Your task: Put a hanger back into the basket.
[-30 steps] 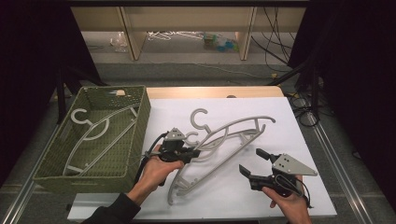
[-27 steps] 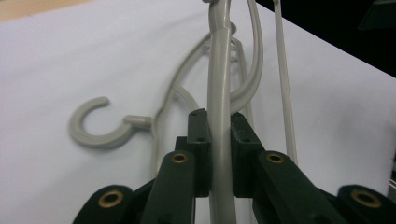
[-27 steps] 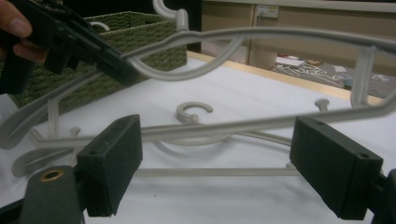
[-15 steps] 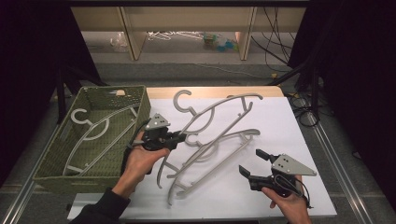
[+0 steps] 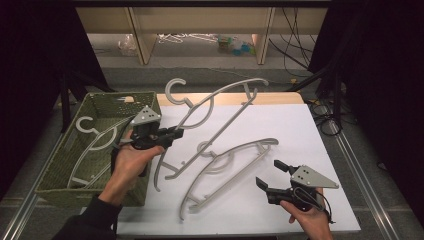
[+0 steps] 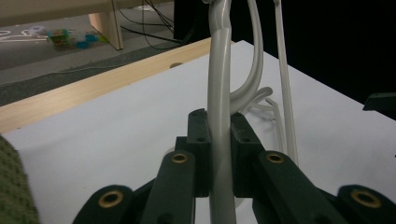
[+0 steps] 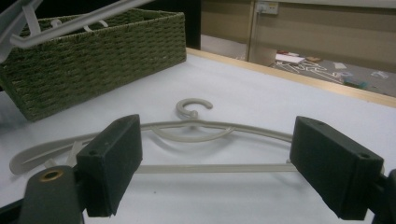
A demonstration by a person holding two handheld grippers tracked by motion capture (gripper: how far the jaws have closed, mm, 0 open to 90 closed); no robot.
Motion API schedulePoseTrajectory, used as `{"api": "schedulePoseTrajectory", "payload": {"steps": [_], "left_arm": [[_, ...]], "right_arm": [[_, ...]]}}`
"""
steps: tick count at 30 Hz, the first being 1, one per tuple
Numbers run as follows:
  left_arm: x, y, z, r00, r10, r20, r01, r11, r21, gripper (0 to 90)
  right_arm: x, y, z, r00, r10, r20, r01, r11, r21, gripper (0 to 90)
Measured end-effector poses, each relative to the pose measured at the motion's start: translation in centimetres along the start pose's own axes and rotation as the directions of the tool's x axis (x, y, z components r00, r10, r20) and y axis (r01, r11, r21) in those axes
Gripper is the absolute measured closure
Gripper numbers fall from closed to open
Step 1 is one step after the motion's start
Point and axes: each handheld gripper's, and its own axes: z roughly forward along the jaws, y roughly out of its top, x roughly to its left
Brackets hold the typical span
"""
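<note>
Grey hanger (image 6: 220, 116) in left gripper (image 6: 219, 140)

The lifted hanger (image 6: 219, 93) runs off the top edge.

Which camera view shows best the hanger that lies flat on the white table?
The right gripper view: the lying hanger shows close, hook and bar in full, between the open jaws. The high view gives its whole outline, smaller. The left gripper view shows part of it behind the lifted hanger.

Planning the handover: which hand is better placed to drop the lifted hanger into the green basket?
Left. The left tongs are shut on the lifted hanger, right beside the green basket. The right tongs stand open near the table's front edge, by the hanger lying flat.
</note>
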Motion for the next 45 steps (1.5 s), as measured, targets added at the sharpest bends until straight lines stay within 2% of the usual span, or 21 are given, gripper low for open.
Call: {"api": "schedulePoseTrajectory", "payload": {"steps": [1, 3, 5, 6, 8, 10, 12, 13, 15, 21, 22, 25, 26, 27, 30, 32, 34, 37, 40, 43, 45], "left_arm": [[0.2, 0.1, -0.3, 0.9999, 0.008, -0.009, -0.008, 1.0, 0.003, 81.1], [0.7, 0.3, -1.1, 0.9995, 0.02, -0.025, -0.019, 0.9998, 0.005, 81.2], [1.2, 0.4, -1.8, 0.9992, 0.021, -0.036, -0.02, 0.9998, 0.003, 81.1], [1.4, 0.5, -2.1, 0.999, 0.014, -0.043, -0.014, 0.9999, -0.002, 81.1], [2.0, 0.6, -2.8, 0.9983, 0.013, -0.056, -0.014, 0.9999, -0.006, 81.1], [2.6, 0.6, -3.6, 0.9973, 0.011, -0.073, -0.012, 0.9998, -0.013, 81.1], [3.2, 0.7, -4.4, 0.9954, 0.016, -0.094, -0.017, 0.9998, -0.01, 81.1], [3.7, 0.7, -4.7, 0.9933, 0.045, -0.107, -0.047, 0.9988, -0.017, 81.1], [4.4, 0.6, -5.4, 0.9936, 0.031, -0.108, -0.033, 0.9992, -0.02, 81.1], [6.9, 0.1, -7.3, 0.9839, -0.019, -0.178, 0.017, 0.9998, -0.013, 81.1], [7.6, 0.0, -7.9, 0.9826, 0.014, -0.185, -0.007, 0.9993, 0.036, 81.1], [8.8, -0.2, -8.9, 0.9786, 0.035, -0.203, -0.022, 0.9975, 0.066, 81.1], [8.6, -0.4, -8.6, 0.9749, -0.049, -0.217, 0.049, 0.9988, -0.009, 81.1], [9.1, -0.5, -9.0, 0.9724, -0.037, -0.23, 0.036, 0.9993, -0.009, 81.1], [10.0, -0.9, -9.6, 0.9663, -0.041, -0.254, 0.041, 0.9992, -0.006, 81.1], [10.7, -1.4, -10.2, 0.9596, -0.037, -0.279, 0.039, 0.9992, 0.002, 81.1], [11.2, -1.8, -10.5, 0.9573, -0.041, -0.286, 0.045, 0.999, 0.005, 81.1], [12.1, -2.5, -11.1, 0.95, -0.047, -0.309, 0.052, 0.9986, 0.008, 81.1], [13.1, -3.3, -11.8, 0.9401, -0.057, -0.336, 0.06, 0.9982, -0.002, 81.1], [14.0, -3.6, -12.3, 0.9276, -0.059, -0.369, 0.066, 0.9978, 0.006, 81.1], [14.7, -3.8, -12.5, 0.9222, -0.05, -0.383, 0.059, 0.9981, 0.013, 81.1]], "right_arm": [[0.1, -0.1, 0.3, 0.9999, 0.009, -0.008, -0.009, 0.9993, -0.035, 18.0], [0.1, -0.1, 0.4, 0.9999, 0.008, -0.012, -0.009, 0.9991, -0.041, 18.0], [0.0, 0.0, 0.0, 1.0, 0.0, 0.0, 0.0, 1.0, 0.0, 18.0], [0.1, -0.1, 0.4, 0.9999, 0.01, -0.01, -0.01, 0.9993, -0.036, 18.0], [0.0, -0.1, 0.2, 1.0, 0.004, -0.004, -0.004, 0.9998, -0.021, 18.0], [0.1, -0.1, 0.4, 0.9999, 0.011, -0.012, -0.011, 0.9991, -0.042, 18.0], [0.1, -0.1, 0.3, 0.9999, 0.005, -0.011, -0.006, 0.9998, -0.022, 17.9], [0.1, -0.1, 0.3, 0.9999, 0.003, -0.009, -0.004, 0.9998, -0.021, 17.9], [0.1, -0.1, 0.2, 1.0, 0.003, -0.003, -0.003, 0.9998, -0.02, 17.9], [0.1, -0.1, 0.3, 0.9999, 0.011, -0.012, -0.011, 0.9996, -0.026, 17.6], [0.1, -0.1, 0.3, 0.9999, 0.008, -0.01, -0.008, 0.9997, -0.023, 17.6], [0.0, -0.1, 0.3, 0.9999, 0.008, -0.008, -0.008, 0.9997, -0.023, 17.5], [0.0, -0.1, 0.4, 0.9999, 0.012, -0.007, -0.012, 0.9995, -0.029, 17.5], [0.0, -0.2, 0.4, 0.9999, 0.013, -0.007, -0.013, 0.9995, -0.027, 17.5], [0.0, -0.2, 0.3, 0.9999, 0.01, -0.008, -0.01, 0.9997, -0.021, 17.4], [0.0, -0.1, 0.3, 0.9999, 0.011, -0.008, -0.011, 0.9997, -0.022, 17.4], [0.0, -0.2, 0.3, 0.9999, 0.01, -0.007, -0.01, 0.9997, -0.02, 17.4], [0.0, -0.2, 0.4, 0.9999, 0.011, -0.008, -0.011, 0.9997, -0.023, 17.4], [0.0, -0.2, 0.3, 1.0, 0.003, -0.002, -0.003, 0.9999, -0.012, 17.4], [0.0, -0.2, 0.4, 1.0, 0.003, 0.001, -0.003, 1.0, -0.01, 17.4], [0.1, -0.2, 0.4, 1.0, 0.003, 0.002, -0.003, 0.9999, -0.011, 17.4]]}}
